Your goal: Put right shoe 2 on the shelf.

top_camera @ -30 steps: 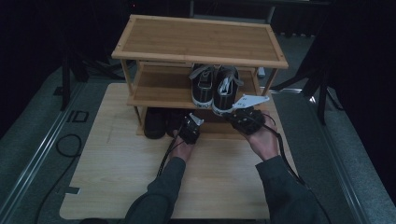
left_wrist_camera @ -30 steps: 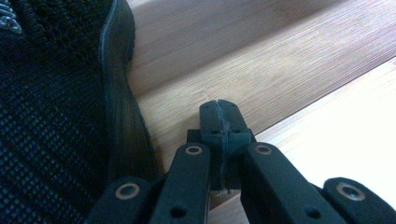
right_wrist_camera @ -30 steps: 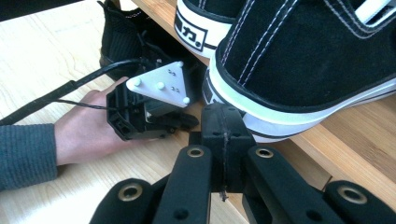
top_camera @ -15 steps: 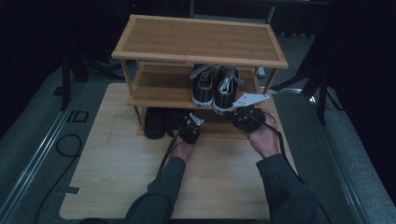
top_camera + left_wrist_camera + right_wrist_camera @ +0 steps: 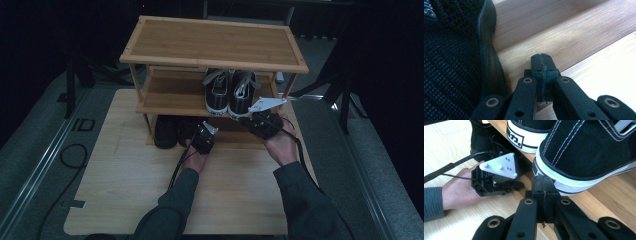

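A bamboo shoe rack (image 5: pixel 215 45) stands on the wooden board. On its middle shelf sits a pair of black canvas sneakers (image 5: pixel 229 90) with white soles, heels toward me; they loom close in the right gripper view (image 5: pixel 584 147). Black knit shoes (image 5: pixel 167 131) rest on the bottom shelf. My left gripper (image 5: pixel 206 131) points at the bottom shelf, its jaws shut and empty (image 5: pixel 541 63) just right of a black knit shoe (image 5: pixel 454 55). My right gripper (image 5: pixel 256 119) is shut with nothing in it, its tips (image 5: pixel 543 185) below the sneaker's heel sole at the middle shelf's front edge.
The rack's top shelf is bare. A wooden board (image 5: pixel 125 170) under the rack spreads toward me, with grey carpet (image 5: pixel 35 150) and a black cable (image 5: pixel 70 155) at the left. Dark stand legs (image 5: pixel 345 95) rise at the right. The left gripper and its hand (image 5: pixel 461 187) appear in the right gripper view.
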{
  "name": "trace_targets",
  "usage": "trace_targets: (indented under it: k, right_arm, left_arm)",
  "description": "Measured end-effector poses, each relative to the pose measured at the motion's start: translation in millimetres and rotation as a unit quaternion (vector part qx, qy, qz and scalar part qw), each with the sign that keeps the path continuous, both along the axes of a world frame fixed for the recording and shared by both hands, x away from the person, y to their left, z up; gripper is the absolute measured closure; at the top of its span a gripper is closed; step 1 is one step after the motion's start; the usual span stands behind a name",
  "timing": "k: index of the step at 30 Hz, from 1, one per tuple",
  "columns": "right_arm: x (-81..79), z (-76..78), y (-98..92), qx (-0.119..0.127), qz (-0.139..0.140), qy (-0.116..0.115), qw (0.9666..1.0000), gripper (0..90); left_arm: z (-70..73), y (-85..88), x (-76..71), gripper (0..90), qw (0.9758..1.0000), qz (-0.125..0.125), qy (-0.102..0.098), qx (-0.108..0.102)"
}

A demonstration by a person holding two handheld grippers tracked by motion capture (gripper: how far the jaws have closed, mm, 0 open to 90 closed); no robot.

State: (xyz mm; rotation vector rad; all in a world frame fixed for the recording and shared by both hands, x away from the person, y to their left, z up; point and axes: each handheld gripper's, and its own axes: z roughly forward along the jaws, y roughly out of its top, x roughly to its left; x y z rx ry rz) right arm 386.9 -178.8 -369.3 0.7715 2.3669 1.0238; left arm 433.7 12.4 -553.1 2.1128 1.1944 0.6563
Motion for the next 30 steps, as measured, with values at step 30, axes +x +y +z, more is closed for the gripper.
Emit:
trace_targets:
  k: [30]
  right_arm:
    - [9.4, -4.3, -2.5, 0.021, -0.002, -0.001, 0.9998, 90.0]
  left_arm:
    - [0.0, -0.2, -0.2, 90.0, 1.0, 0.001, 0.0, 0.001]
